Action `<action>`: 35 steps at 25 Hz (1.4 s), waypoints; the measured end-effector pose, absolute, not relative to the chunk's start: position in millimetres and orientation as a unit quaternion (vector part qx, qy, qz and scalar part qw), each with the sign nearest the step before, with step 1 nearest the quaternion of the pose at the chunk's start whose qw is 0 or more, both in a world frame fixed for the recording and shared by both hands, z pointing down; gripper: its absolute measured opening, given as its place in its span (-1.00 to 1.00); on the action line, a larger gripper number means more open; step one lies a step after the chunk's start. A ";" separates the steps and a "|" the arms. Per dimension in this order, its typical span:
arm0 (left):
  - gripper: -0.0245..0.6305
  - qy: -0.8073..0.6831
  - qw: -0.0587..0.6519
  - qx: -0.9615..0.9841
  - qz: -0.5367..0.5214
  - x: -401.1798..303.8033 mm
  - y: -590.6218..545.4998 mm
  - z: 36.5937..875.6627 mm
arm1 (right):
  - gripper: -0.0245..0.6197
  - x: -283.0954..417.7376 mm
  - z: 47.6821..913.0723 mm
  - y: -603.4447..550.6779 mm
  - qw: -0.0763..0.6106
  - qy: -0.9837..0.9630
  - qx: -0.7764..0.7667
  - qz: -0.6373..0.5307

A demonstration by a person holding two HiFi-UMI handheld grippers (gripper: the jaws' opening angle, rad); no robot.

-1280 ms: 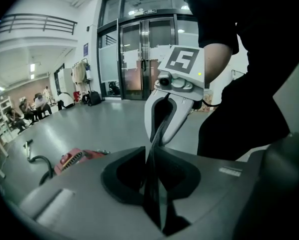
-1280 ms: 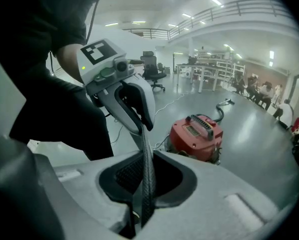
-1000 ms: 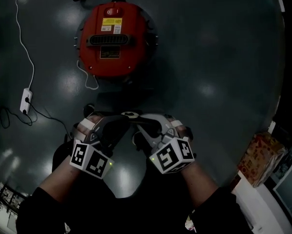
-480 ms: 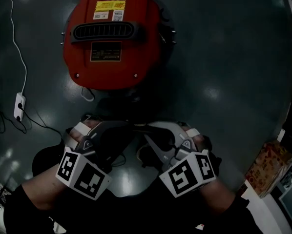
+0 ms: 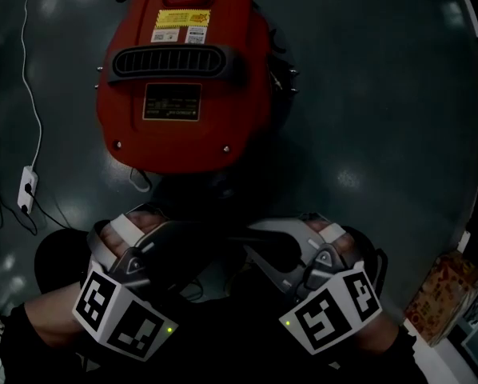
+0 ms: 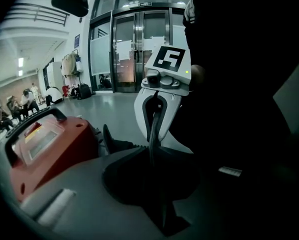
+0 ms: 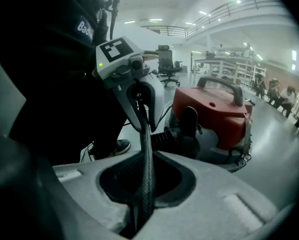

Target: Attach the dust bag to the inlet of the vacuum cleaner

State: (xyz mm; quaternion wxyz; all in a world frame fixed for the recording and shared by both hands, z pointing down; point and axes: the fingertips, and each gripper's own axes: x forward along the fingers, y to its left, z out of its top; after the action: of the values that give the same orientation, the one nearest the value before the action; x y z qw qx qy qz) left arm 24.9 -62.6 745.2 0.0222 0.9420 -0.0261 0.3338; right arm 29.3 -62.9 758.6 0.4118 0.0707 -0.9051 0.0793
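Glossy dark floor (image 5: pixel 367 94), red vacuum cleaner (image 5: pixel 183 78). Beside it, dust bag (image 7: pixel 143 129) edge between left gripper (image 6: pixel 153 156), closing on it, and clamped right gripper (image 7: pixel 148 156). Fitting not done.

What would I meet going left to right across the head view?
White power strip → left gripper, jaws closing on the black fabric dust bag → right gripper → orange printed box. The red vacuum cleaner spans above both grippers, so it is left out.
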 end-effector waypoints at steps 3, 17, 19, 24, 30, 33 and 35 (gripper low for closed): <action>-0.67 -0.038 0.024 0.944 0.327 16.2 -66.9 743.4 | -0.81 24.2 756.3 -63.5 0.412 -0.907 0.061 0.064; -0.82 0.015 0.011 0.938 0.345 22.4 -68.8 745.3 | -0.80 28.9 757.3 -73.6 0.401 -0.910 0.070 0.082; -0.82 0.007 0.019 0.939 0.342 21.5 -70.4 744.4 | -0.78 27.3 757.0 -77.5 0.408 -0.908 0.070 0.072; -0.82 -0.017 0.032 0.945 0.326 4.1 -71.8 740.1 | -0.75 13.1 751.6 -81.9 0.411 -0.909 0.055 0.040; -0.83 -0.012 0.020 0.946 0.322 11.1 -79.9 738.8 | -0.77 22.2 754.7 -83.2 0.382 -0.915 0.082 0.100; -0.82 -0.004 0.012 0.945 0.328 18.7 -83.3 739.8 | -0.77 27.6 757.5 -83.2 0.374 -0.914 0.095 0.124; -0.79 -0.005 0.019 0.946 0.324 20.4 -84.3 739.9 | -0.77 28.1 757.6 -84.4 0.380 -0.913 0.098 0.116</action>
State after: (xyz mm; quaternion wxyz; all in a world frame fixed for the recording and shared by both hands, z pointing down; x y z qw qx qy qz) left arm 20.4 -84.3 739.9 0.0187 0.9460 -0.0045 0.3237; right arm 28.1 -84.4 757.6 0.3799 0.0976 -0.9126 0.1156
